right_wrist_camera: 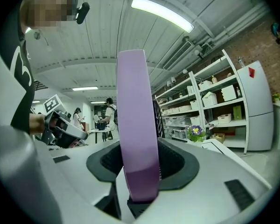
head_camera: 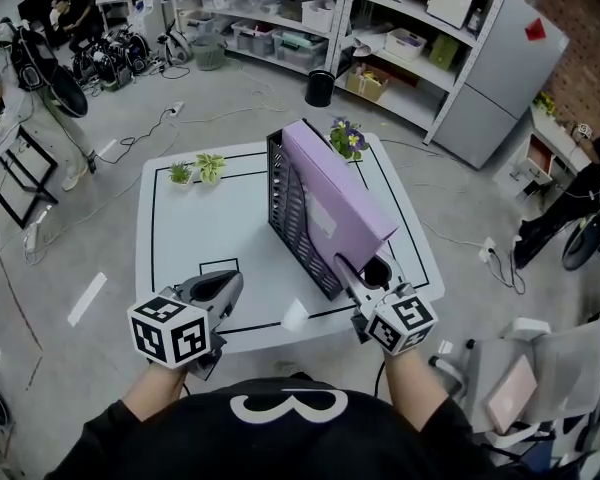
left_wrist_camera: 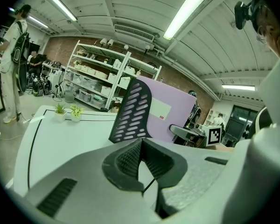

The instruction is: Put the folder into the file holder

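A thick purple folder point(head_camera: 335, 193) stands tilted on its edge along the right side of the black mesh file holder point(head_camera: 292, 213) on the white table point(head_camera: 210, 228). It rises above the mesh wall, which hides its lower left part. My right gripper point(head_camera: 357, 270) is shut on the folder's near lower corner. In the right gripper view the folder's spine point(right_wrist_camera: 135, 125) fills the space between the pads. The left gripper point(head_camera: 225, 286) is shut on nothing over the table's near left edge. From it I see the holder point(left_wrist_camera: 133, 111) in front of the folder point(left_wrist_camera: 170, 111).
Two small potted plants point(head_camera: 195, 170) sit at the table's far left, and a flower pot point(head_camera: 347, 138) stands behind the holder. A small white scrap point(head_camera: 294, 315) lies near the front edge. Shelving, a grey fridge point(head_camera: 500, 78), floor cables and people surround the table.
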Demonstrator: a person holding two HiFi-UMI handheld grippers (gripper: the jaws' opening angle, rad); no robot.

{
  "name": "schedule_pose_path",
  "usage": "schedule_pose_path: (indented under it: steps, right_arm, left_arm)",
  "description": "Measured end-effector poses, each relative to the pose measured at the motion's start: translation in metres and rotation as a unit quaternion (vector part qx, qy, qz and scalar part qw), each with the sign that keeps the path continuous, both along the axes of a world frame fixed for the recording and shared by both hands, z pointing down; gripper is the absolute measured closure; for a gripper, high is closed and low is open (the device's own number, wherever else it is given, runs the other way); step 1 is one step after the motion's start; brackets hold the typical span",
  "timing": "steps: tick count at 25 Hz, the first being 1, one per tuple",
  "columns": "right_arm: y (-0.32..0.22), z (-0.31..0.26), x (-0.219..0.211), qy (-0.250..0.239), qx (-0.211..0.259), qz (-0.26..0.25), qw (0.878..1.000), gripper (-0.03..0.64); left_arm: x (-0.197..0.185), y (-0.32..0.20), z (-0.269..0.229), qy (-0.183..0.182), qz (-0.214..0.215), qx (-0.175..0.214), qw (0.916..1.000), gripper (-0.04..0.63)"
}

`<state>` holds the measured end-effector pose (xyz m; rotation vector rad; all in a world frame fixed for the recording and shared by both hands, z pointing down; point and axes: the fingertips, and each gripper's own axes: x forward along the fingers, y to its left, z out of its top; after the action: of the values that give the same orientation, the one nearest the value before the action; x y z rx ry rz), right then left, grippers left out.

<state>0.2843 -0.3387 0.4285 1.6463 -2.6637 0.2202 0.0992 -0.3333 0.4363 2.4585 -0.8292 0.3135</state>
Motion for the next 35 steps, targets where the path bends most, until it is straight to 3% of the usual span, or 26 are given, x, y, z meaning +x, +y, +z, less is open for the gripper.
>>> schedule_pose_path:
  steps: [9, 17, 21, 22, 27, 32, 35]
  right_arm:
    - [0.016, -0.006, 0.005, -0.021, -0.019, 0.018, 0.999, 0.376]
    - [0.046, -0.030, 0.021, -0.012, -0.060, 0.069, 0.996, 0.374]
    - [0.072, -0.049, 0.004, -0.022, -0.071, 0.034, 0.997, 0.378]
    - [0.078, -0.053, -0.002, -0.024, -0.072, 0.022, 0.997, 0.391]
    - [0.099, -0.059, -0.029, -0.045, -0.087, -0.014, 0.995, 0.580]
    - [0.110, -0.041, -0.052, -0.085, -0.115, -0.030, 0.989, 0.612]
    - [0.116, -0.038, -0.060, -0.084, -0.107, -0.028, 0.990, 0.614]
  left_arm:
    - [0.008, 0.011, 0.000, 0.005, 0.028, 0.001, 0.9996, 0.589]
    - [0.018, 0.025, -0.013, 0.025, 0.049, 0.005, 0.9985, 0.591]
    - [0.029, 0.036, -0.026, 0.039, 0.074, 0.011, 0.9964, 0.589]
    - [0.031, 0.039, -0.030, 0.043, 0.081, 0.013, 0.9957, 0.589]
    - [0.040, 0.049, -0.048, 0.065, 0.109, 0.024, 0.9917, 0.591]
    - [0.046, 0.064, -0.051, 0.074, 0.141, 0.027, 0.9868, 0.589]
    - [0.048, 0.072, -0.049, 0.079, 0.157, 0.025, 0.9841, 0.589]
